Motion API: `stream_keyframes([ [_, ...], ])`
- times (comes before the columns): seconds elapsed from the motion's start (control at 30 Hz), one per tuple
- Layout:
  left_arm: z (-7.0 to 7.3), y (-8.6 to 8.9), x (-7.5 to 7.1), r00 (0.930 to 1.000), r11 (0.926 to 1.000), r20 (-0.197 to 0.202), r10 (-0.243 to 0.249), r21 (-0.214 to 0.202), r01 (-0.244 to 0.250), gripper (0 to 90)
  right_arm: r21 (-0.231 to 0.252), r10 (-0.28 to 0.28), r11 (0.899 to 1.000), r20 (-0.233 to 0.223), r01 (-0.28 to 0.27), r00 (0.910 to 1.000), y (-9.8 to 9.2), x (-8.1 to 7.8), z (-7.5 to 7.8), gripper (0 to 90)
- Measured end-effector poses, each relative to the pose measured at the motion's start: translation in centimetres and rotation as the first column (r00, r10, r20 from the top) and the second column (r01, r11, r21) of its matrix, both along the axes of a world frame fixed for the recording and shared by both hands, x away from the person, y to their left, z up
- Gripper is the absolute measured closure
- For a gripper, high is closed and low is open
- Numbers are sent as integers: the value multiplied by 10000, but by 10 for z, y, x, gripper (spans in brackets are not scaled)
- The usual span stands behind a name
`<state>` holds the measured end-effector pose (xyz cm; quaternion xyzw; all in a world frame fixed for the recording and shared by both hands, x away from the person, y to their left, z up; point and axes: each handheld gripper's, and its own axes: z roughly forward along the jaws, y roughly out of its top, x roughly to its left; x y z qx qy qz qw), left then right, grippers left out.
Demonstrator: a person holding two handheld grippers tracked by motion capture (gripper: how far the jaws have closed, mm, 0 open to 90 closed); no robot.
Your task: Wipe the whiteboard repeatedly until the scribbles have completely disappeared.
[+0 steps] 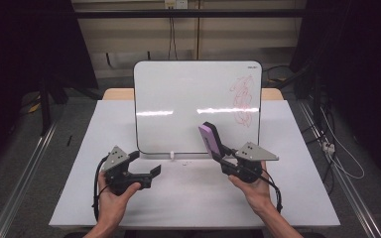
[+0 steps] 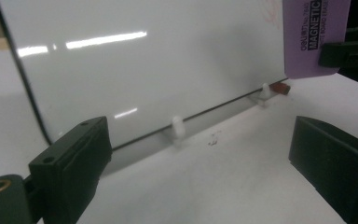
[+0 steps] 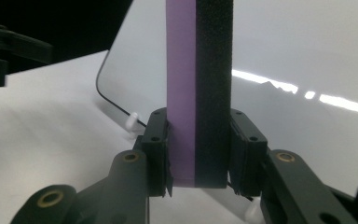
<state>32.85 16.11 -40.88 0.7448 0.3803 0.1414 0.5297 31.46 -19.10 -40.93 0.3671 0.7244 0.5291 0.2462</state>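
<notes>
A white table point(image 1: 297, 198) stands on a grey floor point(image 1: 30, 148), with a pale wooden edge point(image 1: 119, 93) showing at its far corners. Metal rails point(image 1: 22, 188) run along the floor on both sides of the table. On the right, loose cables point(image 1: 345, 153) lie by a white power strip point(image 1: 330, 147). Behind is a beige wall point(image 1: 129, 34) with two cords point(image 1: 171, 34) hanging down from an outlet point(image 1: 174, 4), and dark curtains point(image 1: 25, 44) flank it left and right
</notes>
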Motion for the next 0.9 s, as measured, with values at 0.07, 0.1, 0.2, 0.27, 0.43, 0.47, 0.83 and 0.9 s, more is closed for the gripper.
stream_keyframes([
  [0.07,4,-9,3,9999,9995,-85,-77,-312,74,53,127,-13,9999,38,12,10000,0,-2,0,640],
  [0.1,4,-9,3,9999,9995,-85,-77,-312,74,53,127,-13,9999,38,12,10000,0,-2,0,640],
  [0.2,9,-20,5,9997,9989,20,-228,-406,228,53,341,70,9994,43,-72,10000,1,-4,0,640],
  [0.27,13,-33,4,9990,9975,169,-425,-565,434,57,502,173,9986,74,-176,9998,3,-4,-1,640],
  [0.43,16,-48,4,9968,9957,365,-707,-573,727,62,767,279,9967,43,-282,9996,6,-4,-2,640],
  [0.47,17,-52,3,9958,9951,516,-762,-590,792,63,763,312,9966,64,-316,9995,8,-5,-2,640],
  [0.83,27,-81,7,9889,9908,1294,-731,-1034,868,87,782,516,9955,157,-527,9985,14,-6,-5,640],
  [0.9,29,-85,9,9884,9902,1303,-780,-1050,920,91,830,541,9950,129,-550,9985,14,-6,-5,639],
])
